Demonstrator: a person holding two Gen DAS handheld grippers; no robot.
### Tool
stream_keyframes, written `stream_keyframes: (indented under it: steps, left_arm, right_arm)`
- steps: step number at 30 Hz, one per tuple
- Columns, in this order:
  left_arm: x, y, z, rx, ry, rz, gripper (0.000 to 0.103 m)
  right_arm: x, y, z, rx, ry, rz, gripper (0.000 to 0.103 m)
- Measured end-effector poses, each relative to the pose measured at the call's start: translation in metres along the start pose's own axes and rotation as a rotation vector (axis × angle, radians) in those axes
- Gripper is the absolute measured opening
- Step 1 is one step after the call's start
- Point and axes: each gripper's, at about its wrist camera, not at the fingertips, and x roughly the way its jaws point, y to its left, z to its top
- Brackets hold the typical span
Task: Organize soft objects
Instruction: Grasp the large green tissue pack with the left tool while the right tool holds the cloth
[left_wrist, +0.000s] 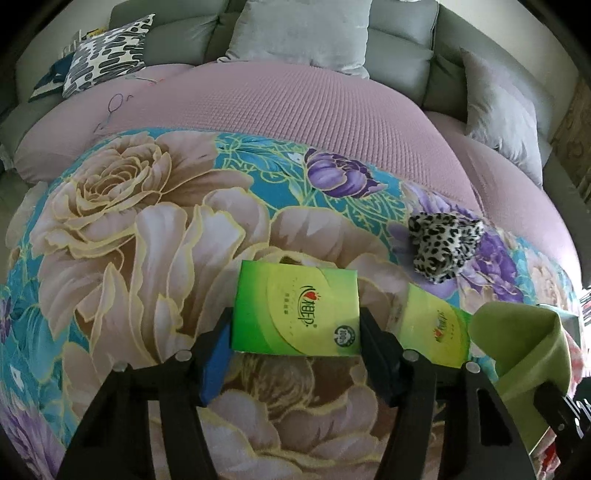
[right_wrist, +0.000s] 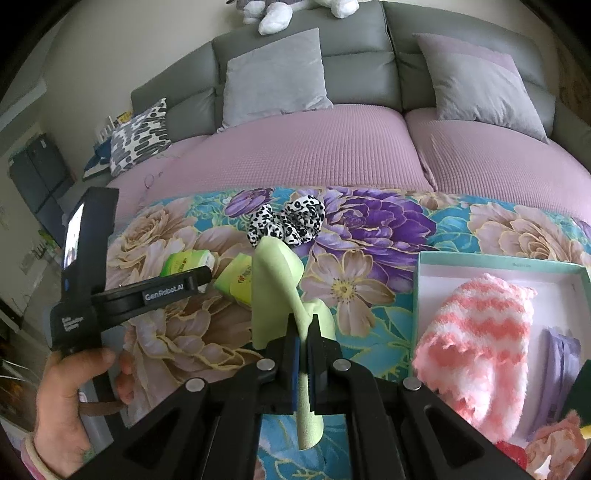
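Observation:
My left gripper (left_wrist: 295, 328) is shut on a green tissue pack (left_wrist: 295, 314), its fingers pressing both short sides just above the floral blanket (left_wrist: 147, 240). A second green tissue pack (left_wrist: 436, 328) lies to its right. My right gripper (right_wrist: 303, 343) is shut on a light green cloth (right_wrist: 277, 288), which stands up between the jaws; the cloth also shows in the left wrist view (left_wrist: 524, 343). A leopard-print scrunchie (right_wrist: 288, 221) lies on the blanket beyond, also seen in the left wrist view (left_wrist: 443, 247). The left gripper with its pack appears in the right wrist view (right_wrist: 184, 273).
A teal-rimmed box (right_wrist: 424, 295) at the right holds a pink-and-white fuzzy sock (right_wrist: 476, 343) and a lilac item (right_wrist: 561, 354). Behind is a grey sofa (right_wrist: 362, 59) with a pink cover (right_wrist: 314, 147), grey pillows (right_wrist: 277, 74) and a patterned pillow (right_wrist: 140, 136).

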Motion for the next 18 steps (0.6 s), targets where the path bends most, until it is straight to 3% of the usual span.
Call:
stream_keyframes:
  steps: [5,10,18]
  left_arm:
    - [-0.036,-0.003,-0.009,-0.01,-0.06,-0.015,0.065]
    - [-0.09,-0.026,-0.026,0.047,-0.135,-0.062,0.065]
    - [-0.151,-0.087,-0.052,0.159,-0.2,-0.161,0.065]
  right_arm:
    - [-0.027,0.0,-0.001,0.01,-0.047,0.026,0.003]
    - [-0.068,-0.009,-0.008,0.057,-0.103,0.032,0.003]
    - [-0.136,-0.045,-0.021,0.123,-0.186,-0.043,0.003]
